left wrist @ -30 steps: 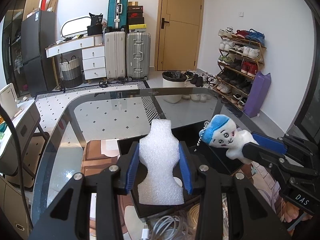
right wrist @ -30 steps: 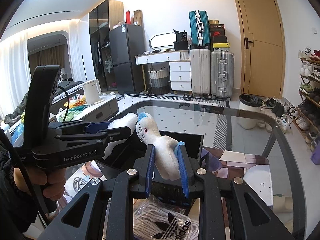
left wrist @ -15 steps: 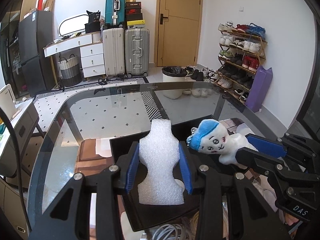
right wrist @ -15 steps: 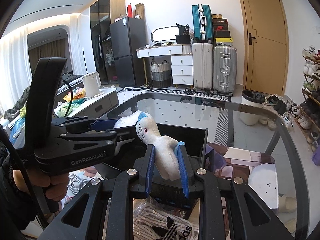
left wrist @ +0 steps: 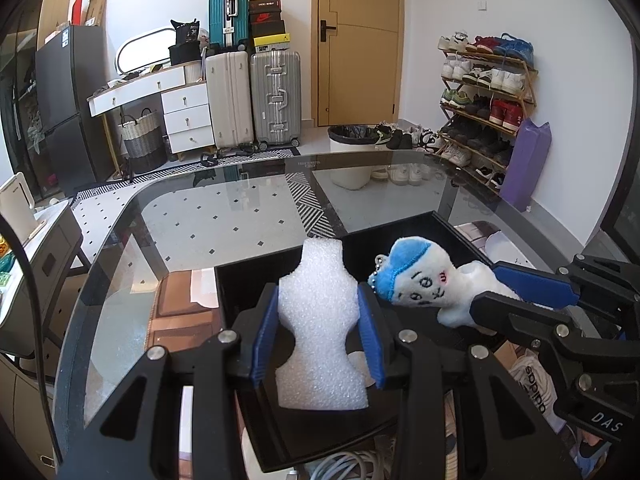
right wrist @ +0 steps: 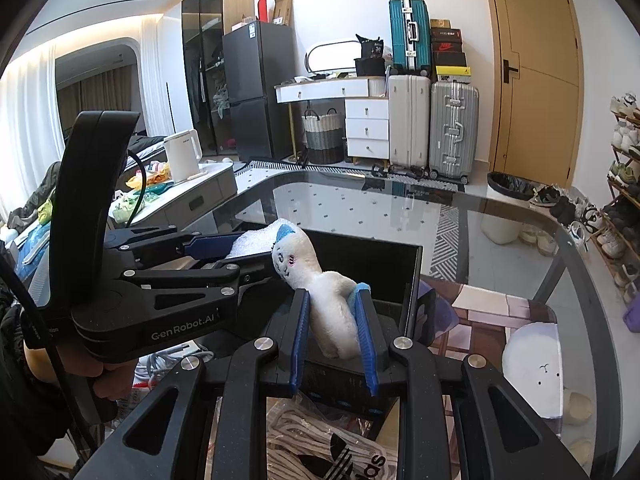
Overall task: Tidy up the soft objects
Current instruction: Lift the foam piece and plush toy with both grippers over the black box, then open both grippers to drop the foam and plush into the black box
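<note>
Between the blue pads of my left gripper (left wrist: 318, 304) stands a white foam piece (left wrist: 320, 344), upright and pinched at its waist, over a black open box (left wrist: 248, 280) on the glass table (left wrist: 224, 216). To its right, my right gripper (left wrist: 486, 286) is shut on a white plush toy with a blue cap (left wrist: 420, 284), face turned to the foam. In the right wrist view the right gripper (right wrist: 334, 300) squeezes the plush toy (right wrist: 300, 260) by its body above the box (right wrist: 372, 252). The left gripper (right wrist: 260, 250) comes in from the left with the foam (right wrist: 250, 242).
A hand (right wrist: 108, 380) grips the left gripper's handle. Under the glass lie cables (left wrist: 340, 464), an Adidas bag (right wrist: 340, 452) and a white cushion (right wrist: 532, 360). Beyond the table's far edge are suitcases, a bin and a shoe rack.
Both grippers have sunk a little toward the black box, each still holding its object. The plush toy now hangs lower and closer beside the foam.
</note>
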The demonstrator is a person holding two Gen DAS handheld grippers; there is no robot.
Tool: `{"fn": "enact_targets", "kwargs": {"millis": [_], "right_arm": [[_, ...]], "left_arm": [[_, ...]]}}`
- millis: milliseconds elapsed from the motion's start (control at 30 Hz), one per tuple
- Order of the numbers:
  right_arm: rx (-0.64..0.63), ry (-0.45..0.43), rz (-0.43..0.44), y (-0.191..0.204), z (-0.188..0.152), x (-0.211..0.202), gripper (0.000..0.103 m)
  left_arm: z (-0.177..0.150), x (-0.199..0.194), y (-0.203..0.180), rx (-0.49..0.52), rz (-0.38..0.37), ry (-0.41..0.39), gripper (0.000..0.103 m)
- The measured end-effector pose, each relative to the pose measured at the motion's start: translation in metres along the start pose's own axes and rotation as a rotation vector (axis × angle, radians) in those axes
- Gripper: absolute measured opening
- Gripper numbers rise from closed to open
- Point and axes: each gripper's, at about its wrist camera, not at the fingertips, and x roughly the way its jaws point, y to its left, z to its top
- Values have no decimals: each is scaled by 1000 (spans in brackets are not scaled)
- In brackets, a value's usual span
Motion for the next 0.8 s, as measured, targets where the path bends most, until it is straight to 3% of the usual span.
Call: {"fn": "enact_targets", "kwargs": {"millis": [800], "right_arm": [[55, 71, 16, -2, -8, 10, 22]], "left_arm": [[-4, 0, 3, 15, 9, 12, 37]]}}
